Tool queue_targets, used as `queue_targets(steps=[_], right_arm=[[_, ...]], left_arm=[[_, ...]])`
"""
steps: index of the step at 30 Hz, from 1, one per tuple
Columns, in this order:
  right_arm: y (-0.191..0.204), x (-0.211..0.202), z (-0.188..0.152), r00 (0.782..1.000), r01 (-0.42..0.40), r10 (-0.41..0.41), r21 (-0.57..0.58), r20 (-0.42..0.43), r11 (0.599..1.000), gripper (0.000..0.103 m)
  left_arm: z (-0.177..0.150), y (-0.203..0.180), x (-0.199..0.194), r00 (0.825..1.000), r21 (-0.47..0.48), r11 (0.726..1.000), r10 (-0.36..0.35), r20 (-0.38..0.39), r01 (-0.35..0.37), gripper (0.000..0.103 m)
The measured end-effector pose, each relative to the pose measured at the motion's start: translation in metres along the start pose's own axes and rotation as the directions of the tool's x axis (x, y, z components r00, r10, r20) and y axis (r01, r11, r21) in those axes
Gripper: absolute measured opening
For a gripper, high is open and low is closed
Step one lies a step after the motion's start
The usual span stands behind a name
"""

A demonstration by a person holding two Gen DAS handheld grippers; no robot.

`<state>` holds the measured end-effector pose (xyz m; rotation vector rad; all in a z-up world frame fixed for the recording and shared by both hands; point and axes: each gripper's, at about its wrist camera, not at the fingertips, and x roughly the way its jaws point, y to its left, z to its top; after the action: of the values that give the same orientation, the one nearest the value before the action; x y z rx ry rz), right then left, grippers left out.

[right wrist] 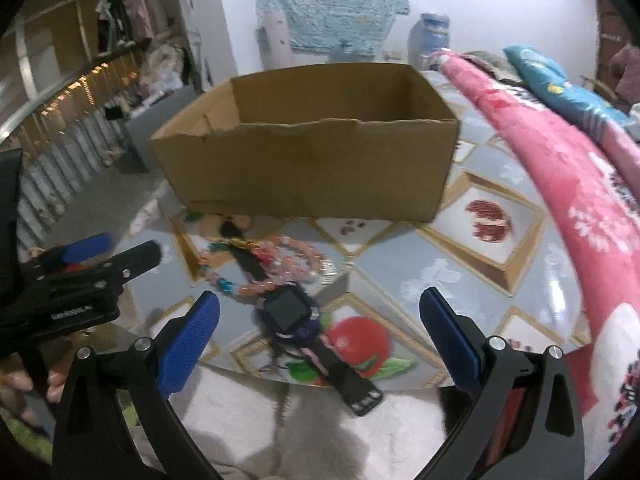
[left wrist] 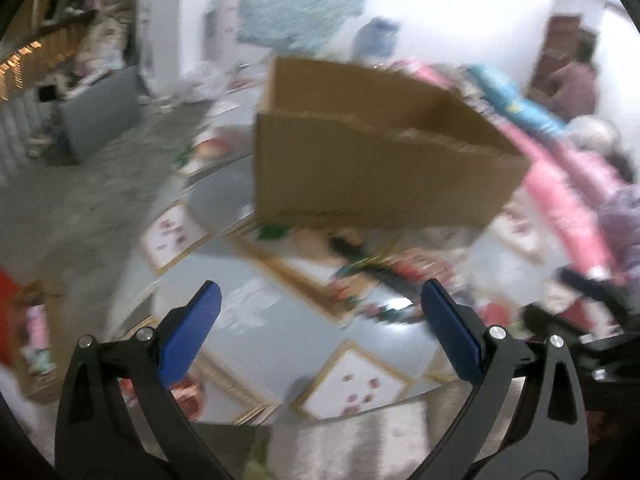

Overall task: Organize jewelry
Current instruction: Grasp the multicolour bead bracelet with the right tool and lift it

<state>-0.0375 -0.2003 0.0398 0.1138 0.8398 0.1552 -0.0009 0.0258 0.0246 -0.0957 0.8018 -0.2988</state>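
Mostly no writing is readable; the small white print on the left gripper (right wrist: 76, 264) is too blurred. Both grippers, left and right (right wrist: 318, 330), stand wide open and empty. A watch (right wrist: 290, 312) and bead necklace (right wrist: 276, 264) lie on the table (right wrist: 500, 240) before the box (right wrist: 312, 164). Left view is smeared.

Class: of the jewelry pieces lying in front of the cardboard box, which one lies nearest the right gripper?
The smartwatch with the dark square screen, between the open right gripper fingers; the bead bracelets lie nearer the cardboard box.
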Motion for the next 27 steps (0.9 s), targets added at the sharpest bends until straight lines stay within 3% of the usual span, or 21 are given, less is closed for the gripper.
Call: queue_targets(steps=[3, 6, 13, 15, 16, 20, 27], right_arm=[[0.004, 0.007, 0.004, 0.995, -0.094, 0.094, 0.006, -0.030, 0.996, 0.076], [0.005, 0.018, 0.009, 0.984, -0.158, 0.160, 0.026, -0.074, 0.987, 0.063], [0.000, 0.046, 0.020, 0.952, -0.229, 0.242, 0.087, -0.188, 0.970, 0.039], [-0.003, 0.057, 0.022, 0.945, -0.220, 0.236, 0.092, -0.225, 0.971, 0.034], [-0.003, 0.061, 0.023, 0.944, -0.214, 0.230, 0.091, -0.238, 0.972, 0.033], [-0.006, 0.080, 0.026, 0.925, -0.206, 0.234, 0.119, -0.300, 0.971, 0.032], [-0.005, 0.102, 0.031, 0.900, -0.208, 0.243, 0.134, -0.361, 0.969, 0.031]], left_arm=[[0.006, 0.005, -0.001, 0.998, -0.019, 0.998, -0.056, 0.023, 0.056, 0.096], [0.011, 0.004, 0.008, 0.998, -0.006, 0.998, -0.063, 0.019, 0.063, 0.096], [0.012, 0.003, 0.031, 0.998, 0.053, 0.997, -0.052, -0.033, 0.053, 0.096], [0.013, 0.001, 0.036, 0.997, 0.076, 0.995, -0.061, -0.046, 0.064, 0.089], [0.013, -0.001, 0.041, 0.996, 0.095, 0.993, -0.060, -0.062, 0.065, 0.076], [0.012, -0.005, 0.064, 0.987, 0.124, 0.989, -0.060, -0.149, 0.079, 0.055], [0.010, -0.009, 0.084, 0.969, 0.150, 0.983, -0.066, -0.237, 0.103, 0.034]])
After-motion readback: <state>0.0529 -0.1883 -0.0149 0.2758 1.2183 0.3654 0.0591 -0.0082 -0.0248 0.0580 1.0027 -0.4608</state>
